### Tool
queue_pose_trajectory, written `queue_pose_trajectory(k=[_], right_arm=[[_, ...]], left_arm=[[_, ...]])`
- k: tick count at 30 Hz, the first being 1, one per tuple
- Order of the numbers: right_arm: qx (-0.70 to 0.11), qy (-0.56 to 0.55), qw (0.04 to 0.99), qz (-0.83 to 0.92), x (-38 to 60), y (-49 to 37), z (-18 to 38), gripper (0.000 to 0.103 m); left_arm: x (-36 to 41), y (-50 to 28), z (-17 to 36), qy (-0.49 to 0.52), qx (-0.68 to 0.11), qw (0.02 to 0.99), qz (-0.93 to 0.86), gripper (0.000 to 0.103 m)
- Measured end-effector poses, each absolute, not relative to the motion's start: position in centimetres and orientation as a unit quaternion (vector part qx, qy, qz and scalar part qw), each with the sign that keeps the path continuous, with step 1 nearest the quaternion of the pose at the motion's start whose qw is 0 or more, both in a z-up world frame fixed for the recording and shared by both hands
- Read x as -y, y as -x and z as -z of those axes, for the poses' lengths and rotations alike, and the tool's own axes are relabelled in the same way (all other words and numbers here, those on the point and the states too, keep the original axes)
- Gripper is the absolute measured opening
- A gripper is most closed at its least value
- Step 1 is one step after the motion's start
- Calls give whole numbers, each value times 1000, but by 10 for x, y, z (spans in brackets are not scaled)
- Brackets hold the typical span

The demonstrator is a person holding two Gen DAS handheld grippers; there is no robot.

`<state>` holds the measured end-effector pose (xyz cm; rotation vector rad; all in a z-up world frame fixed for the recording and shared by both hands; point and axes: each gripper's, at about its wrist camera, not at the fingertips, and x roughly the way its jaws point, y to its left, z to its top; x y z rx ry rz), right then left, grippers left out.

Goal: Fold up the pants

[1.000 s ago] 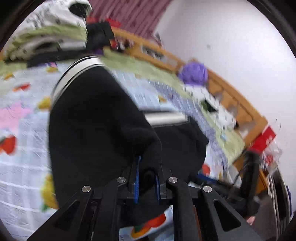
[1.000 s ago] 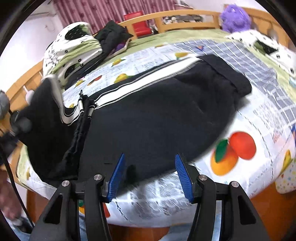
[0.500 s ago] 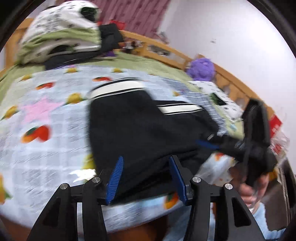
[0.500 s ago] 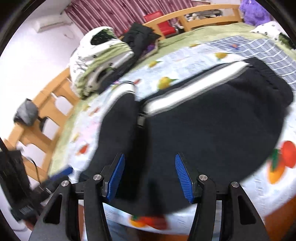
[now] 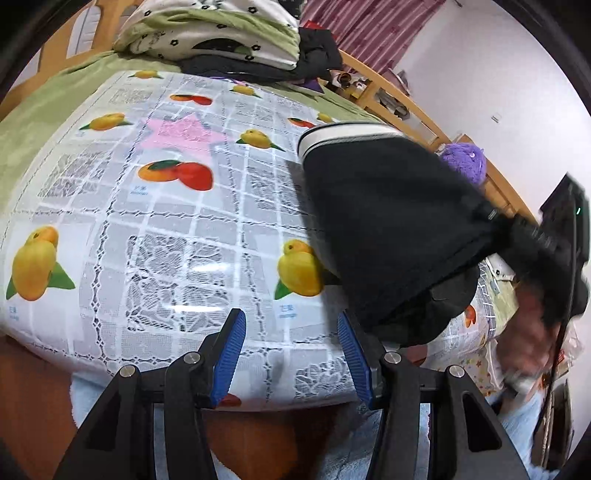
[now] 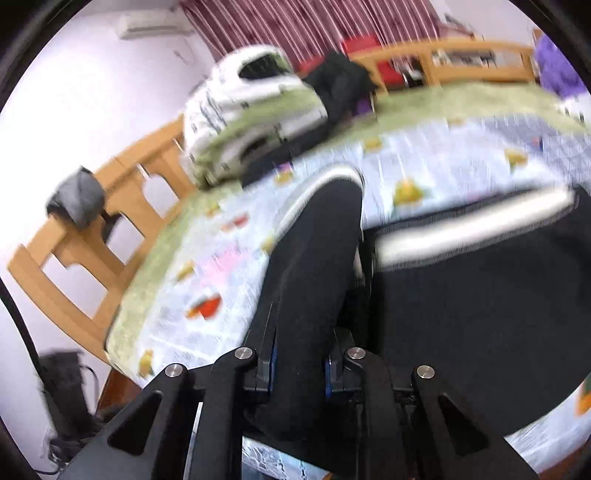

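The right hand-held gripper [image 6: 298, 363], jaws just closing, pinches the black pants [image 6: 314, 266], hiding its pads, while the left hand-held gripper [image 5: 291, 354] gapes empty.

One pair of black pants [image 5: 388, 229], two grippers [image 5: 291, 343].

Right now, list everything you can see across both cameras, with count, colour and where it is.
pants: one, black with white stripes, on the cloth, one leg lifted
tablecloth: one, white with fruit prints, over the bed
bedding pile: one, green and white, far end
plush toy: one, purple, by the wooden rail
left gripper: open, empty, over the cloth edge
right gripper: jaws just closed, shut on the pants leg
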<state>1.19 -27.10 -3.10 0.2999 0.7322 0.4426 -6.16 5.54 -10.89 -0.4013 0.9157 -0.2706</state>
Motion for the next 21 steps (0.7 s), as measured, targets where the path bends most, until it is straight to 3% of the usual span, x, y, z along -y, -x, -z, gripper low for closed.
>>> queue_pose_trajectory(k=[4, 10, 15, 21], right_arm=[[-312, -86, 931, -169, 313, -15, -5, 16], [-318, -50, 943, -88, 396, -29, -3, 16], [-304, -46, 951, -20, 475, -30, 23, 15], [-389, -56, 919, 19, 520, -46, 91, 19]], left_arm=[[-37, 59, 102, 167, -430, 877, 135, 49], [4, 47, 96, 139, -434, 875, 164, 49], [39, 35, 94, 119, -438, 870, 192, 49], [87, 21, 99, 106, -449, 855, 236, 49]])
